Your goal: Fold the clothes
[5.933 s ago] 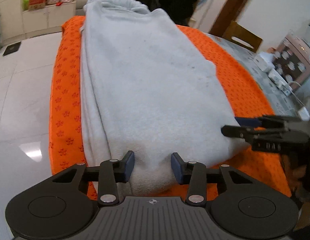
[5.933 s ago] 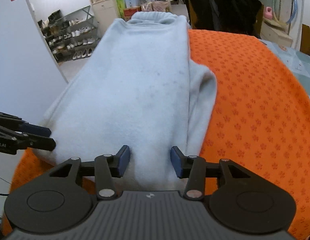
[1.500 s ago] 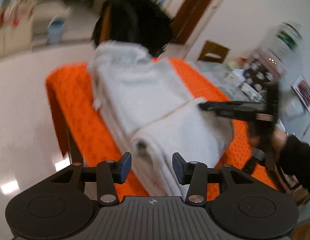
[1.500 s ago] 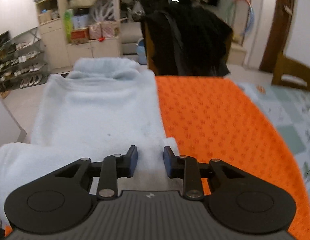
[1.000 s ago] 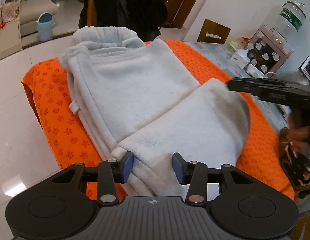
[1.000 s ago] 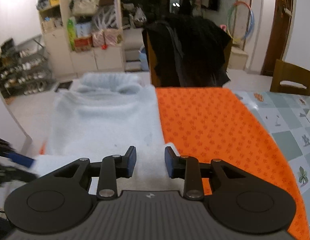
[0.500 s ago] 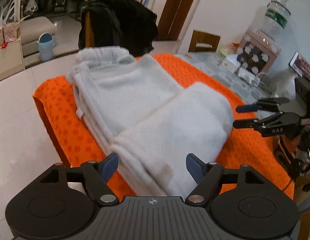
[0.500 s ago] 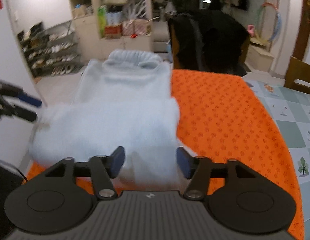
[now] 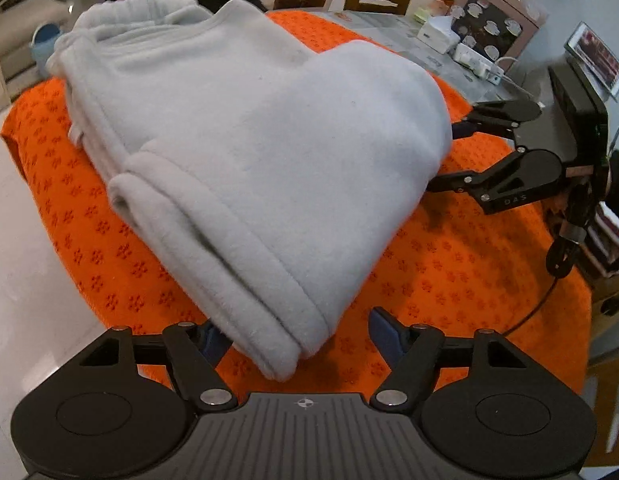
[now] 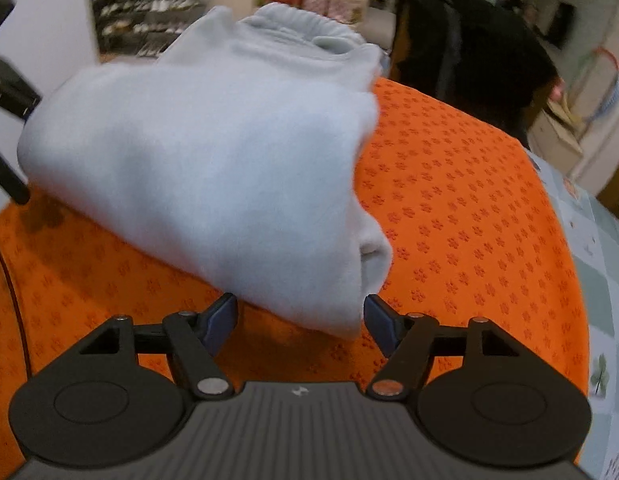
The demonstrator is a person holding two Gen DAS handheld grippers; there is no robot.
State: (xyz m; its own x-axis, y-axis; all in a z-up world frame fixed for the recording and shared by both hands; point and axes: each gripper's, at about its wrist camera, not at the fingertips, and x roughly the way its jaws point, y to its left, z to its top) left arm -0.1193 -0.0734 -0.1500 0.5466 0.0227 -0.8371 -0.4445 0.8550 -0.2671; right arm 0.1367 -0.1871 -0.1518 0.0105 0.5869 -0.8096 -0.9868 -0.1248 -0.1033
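Over at the nine o'clock side of the worktop (image 9: 489, 80), the left hand-held gripper (image 9: 297, 338) hovers low with its jaws spread wide and nothing between them, the blue pads (image 9: 383, 330) sitting either side of the near hem. The garment (image 9: 245, 128), a pale grey fleece piece, lies on the orange mat (image 9: 449, 280), folded over on itself so the upper layer makes a thick, rounded bundle; its gathered waistband points toward twelve o'clock, near a dark coat on a chair (image 10: 469, 40). From the left view the fold's rolled edge runs down toward six o'clock, close to the pads. At three o'clock, the right hand-held gripper (image 9: 445, 152) is likewise wide open and empty, its tips just beside the bundle's far edge, one finger tucked close against the cloth. Beyond it at one o'clock sit a power strip (image 9: 475, 58) and a water dispenser (image 9: 505, 12).
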